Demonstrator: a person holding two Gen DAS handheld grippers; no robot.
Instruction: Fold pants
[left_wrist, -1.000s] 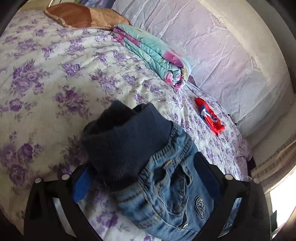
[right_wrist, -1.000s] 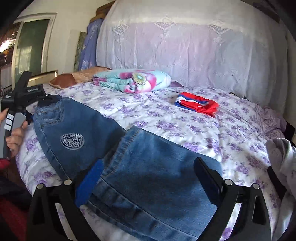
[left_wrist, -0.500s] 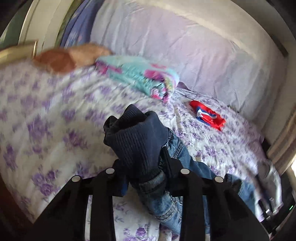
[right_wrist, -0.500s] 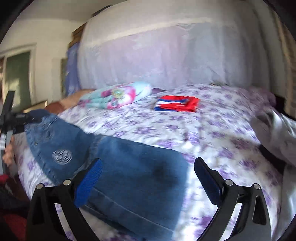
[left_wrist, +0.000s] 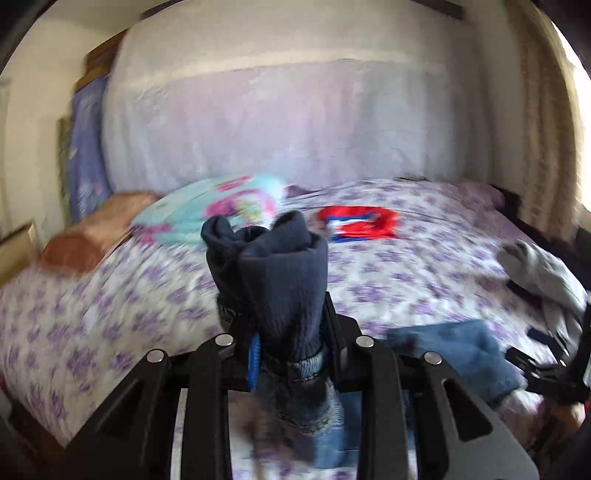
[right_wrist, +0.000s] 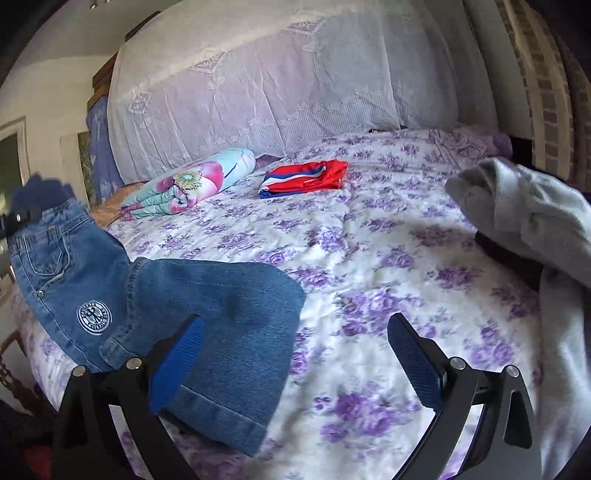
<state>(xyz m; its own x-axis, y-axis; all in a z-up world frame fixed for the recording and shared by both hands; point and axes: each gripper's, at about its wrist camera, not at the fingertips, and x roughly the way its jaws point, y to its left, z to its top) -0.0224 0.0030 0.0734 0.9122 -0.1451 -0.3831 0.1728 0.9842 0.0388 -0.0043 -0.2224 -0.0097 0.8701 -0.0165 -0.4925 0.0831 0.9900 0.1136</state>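
Observation:
Small blue denim pants (right_wrist: 155, 295) with a dark knit waistband lie on the floral bed near its front left edge. My left gripper (left_wrist: 290, 350) is shut on the dark waistband (left_wrist: 280, 280), which bunches up between the fingers and is lifted off the bed. The pant legs trail to the right (left_wrist: 458, 354). In the right wrist view the left gripper (right_wrist: 18, 218) holds the raised waist end at far left. My right gripper (right_wrist: 295, 354) is open and empty, with its left pad over the leg hem (right_wrist: 221, 413).
The bed (right_wrist: 388, 258) has a purple-flowered sheet. A folded teal floral blanket (right_wrist: 192, 184) and a folded red, white and blue garment (right_wrist: 306, 177) lie at the back. A grey garment (right_wrist: 524, 214) lies at the right edge. A white lace cover (right_wrist: 277, 81) hangs behind.
My left gripper closed on the waistband and lifted it, swinging its view up towards the headboard. My right gripper stayed open and shifted right, off the leg.

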